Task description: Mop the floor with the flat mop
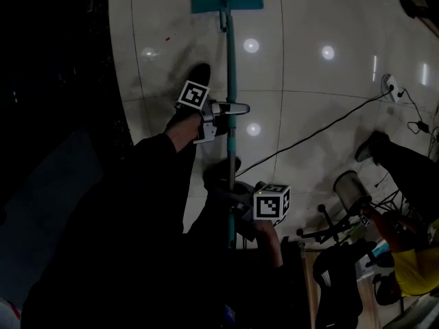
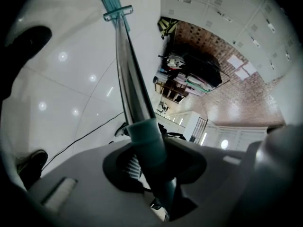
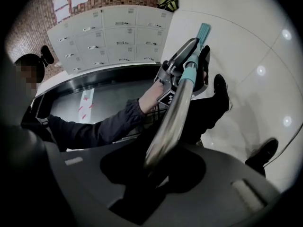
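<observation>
Your mop (image 1: 230,40) runs straight out ahead of you, with the pad (image 1: 226,1) flat on the floor (image 1: 309,19), well beyond your shoe (image 1: 197,77). Your left gripper (image 1: 230,110) is clamped on the teal sleeve (image 2: 147,141), the lower of your two holds. Your right gripper (image 1: 236,216) is clamped on the bare metal pole (image 3: 175,108) higher up, close to your body. With the hands spaced apart like that, I'd say the lower one steers and presses the pad down while the upper one drives the stroke. The low slant of the pole looks right for keeping the pad flush on the tiles. Mind the cable (image 1: 322,129) lying across the floor off to your right, well clear of the pad. As for containers, the lockers (image 3: 118,32) in the right gripper view have every door shut, so there's no telling what's inside. No bucket is in view.
</observation>
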A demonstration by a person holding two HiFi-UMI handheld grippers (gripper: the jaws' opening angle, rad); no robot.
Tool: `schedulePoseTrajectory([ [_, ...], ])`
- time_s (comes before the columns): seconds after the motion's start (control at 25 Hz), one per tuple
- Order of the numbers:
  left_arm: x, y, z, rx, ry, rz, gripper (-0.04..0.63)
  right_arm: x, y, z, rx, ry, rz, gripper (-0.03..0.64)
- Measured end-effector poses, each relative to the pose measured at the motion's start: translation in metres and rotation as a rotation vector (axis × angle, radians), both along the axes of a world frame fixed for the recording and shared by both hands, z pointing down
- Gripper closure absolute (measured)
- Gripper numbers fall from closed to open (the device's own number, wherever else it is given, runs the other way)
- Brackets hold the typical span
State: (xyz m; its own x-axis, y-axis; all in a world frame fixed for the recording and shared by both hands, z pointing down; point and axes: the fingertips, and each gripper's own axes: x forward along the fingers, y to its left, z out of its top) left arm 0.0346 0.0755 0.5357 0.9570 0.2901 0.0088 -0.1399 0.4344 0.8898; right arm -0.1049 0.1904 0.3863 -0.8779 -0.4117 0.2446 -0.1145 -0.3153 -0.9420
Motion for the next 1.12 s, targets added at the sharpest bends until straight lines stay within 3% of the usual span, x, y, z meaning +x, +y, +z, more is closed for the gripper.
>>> schedulePoseTrajectory([
  [0.32,0.004,-0.17,0.019,0.034,-0.02,-0.013,0.468,0.005,-0.16,0.024,0.02,-0.007,-0.025,0.486],
  [0.64,0.009,-0.271,0.038,0.11,-0.021,-0.011,0.468,0.009,-0.251,0.053,0.082,0.021,-0.04,0.488],
  [0.84,0.002,-0.256,0.037,0.141,-0.026,0.018,0.468,0.001,-0.234,0.05,0.097,0.013,-0.027,0.486],
  [1.12,-0.01,-0.151,0.012,0.139,-0.027,0.082,0.469,-0.013,-0.133,0.024,0.089,0.021,-0.016,0.486],
])
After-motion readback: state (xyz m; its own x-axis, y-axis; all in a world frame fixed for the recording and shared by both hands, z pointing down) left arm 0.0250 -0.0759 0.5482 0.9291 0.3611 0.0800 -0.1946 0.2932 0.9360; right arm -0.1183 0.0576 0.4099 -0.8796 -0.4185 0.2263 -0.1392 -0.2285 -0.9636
